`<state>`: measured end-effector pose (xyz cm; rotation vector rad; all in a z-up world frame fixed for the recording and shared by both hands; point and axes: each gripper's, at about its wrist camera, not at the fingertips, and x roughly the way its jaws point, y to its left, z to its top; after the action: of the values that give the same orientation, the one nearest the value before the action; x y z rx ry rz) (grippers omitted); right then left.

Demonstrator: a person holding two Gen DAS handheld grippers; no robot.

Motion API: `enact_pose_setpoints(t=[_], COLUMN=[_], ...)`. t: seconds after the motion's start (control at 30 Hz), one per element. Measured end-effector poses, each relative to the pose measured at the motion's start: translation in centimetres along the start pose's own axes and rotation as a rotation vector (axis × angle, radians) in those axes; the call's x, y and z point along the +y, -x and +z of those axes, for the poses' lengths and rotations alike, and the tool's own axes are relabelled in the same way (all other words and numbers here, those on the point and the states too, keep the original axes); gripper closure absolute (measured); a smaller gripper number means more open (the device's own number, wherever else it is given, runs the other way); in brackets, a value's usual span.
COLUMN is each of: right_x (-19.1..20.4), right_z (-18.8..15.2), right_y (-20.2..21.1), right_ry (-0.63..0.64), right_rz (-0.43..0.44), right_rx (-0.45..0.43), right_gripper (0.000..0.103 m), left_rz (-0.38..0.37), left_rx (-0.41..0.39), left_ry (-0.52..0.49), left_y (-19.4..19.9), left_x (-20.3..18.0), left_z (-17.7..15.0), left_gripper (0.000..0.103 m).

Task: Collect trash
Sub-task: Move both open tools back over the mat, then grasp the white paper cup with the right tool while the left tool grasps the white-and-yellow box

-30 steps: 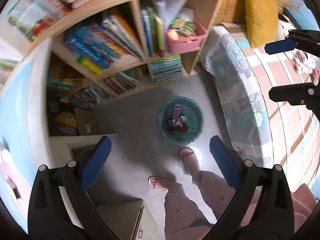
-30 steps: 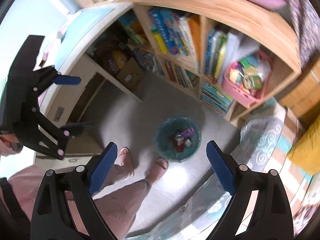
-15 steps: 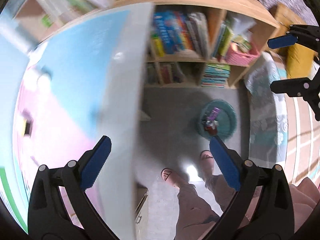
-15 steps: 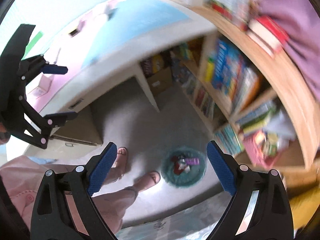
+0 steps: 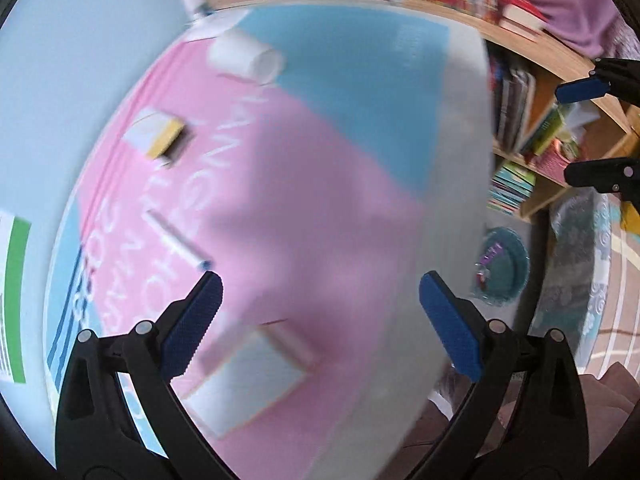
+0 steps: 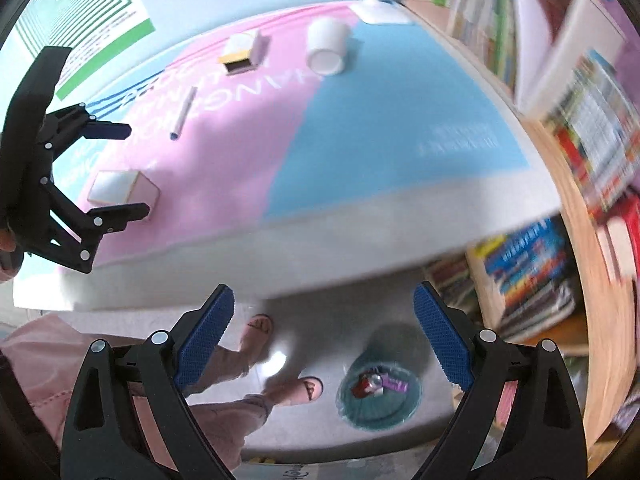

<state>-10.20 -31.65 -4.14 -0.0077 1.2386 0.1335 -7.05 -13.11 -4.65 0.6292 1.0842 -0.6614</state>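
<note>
A teal trash bin (image 6: 379, 402) stands on the grey floor with a can and wrappers inside; it also shows in the left wrist view (image 5: 505, 266). On the pink and blue desk (image 5: 320, 184) lie a tipped white cup (image 5: 245, 57), a small yellow-and-white box (image 5: 158, 137), a pen (image 5: 176, 242) and a white carton (image 5: 248, 376). The same cup (image 6: 328, 45), box (image 6: 242, 54), pen (image 6: 183, 113) and carton (image 6: 120, 189) show in the right wrist view. My left gripper (image 5: 320, 320) is open and empty above the desk. My right gripper (image 6: 323, 336) is open and empty over the desk's edge.
A wooden bookshelf (image 6: 560, 184) full of books stands at the right. A patterned mattress edge (image 5: 576, 264) lies beside the bin. The person's feet in pink sandals (image 6: 296, 388) stand on the floor next to the bin. A poster (image 6: 80, 24) hangs on the wall.
Both grippers have swung up and away from the floor bin toward the desk top. The desk items have come into view. Both stay open and empty.
</note>
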Motion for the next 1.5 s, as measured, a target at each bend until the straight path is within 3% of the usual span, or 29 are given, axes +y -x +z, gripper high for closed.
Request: enact_pose_setpoints(t=[0.27, 0.57, 0.87, 1.17, 1.5], right_x=[4.0, 6.0, 4.2, 1.0, -1.3], right_z=[6.6, 10.2, 15.1, 20.9, 26.8], right_y=[-2.4, -4.5, -6.4, -10.1, -14.3], right_ry=[0.060, 0.094, 0.145, 0.259, 0.296], right_rz=[0.013, 0.012, 0.013, 0.071, 0.130], right_rx=[-0.014, 0.022, 0.030, 0.066, 0.086], right_gripper=[0.012, 0.012, 0.012, 0.012, 0.012], left_rz=[0.028, 0.028, 0.039, 0.077, 0.079], left_rx=[0.000, 0.004, 0.005, 0.068, 0.113], left_ry=[0.061, 0.129, 0.207, 0.344, 0.467], left_y=[-0.4, -1.2, -2.9, -6.8, -10.6], left_x=[6.5, 10.6, 12.9, 15.7, 18.4], left_z=[-1.2, -0.6, 2.2, 6.9, 11.1], left_gripper=[0.007, 0.007, 0.007, 0.007, 0.007])
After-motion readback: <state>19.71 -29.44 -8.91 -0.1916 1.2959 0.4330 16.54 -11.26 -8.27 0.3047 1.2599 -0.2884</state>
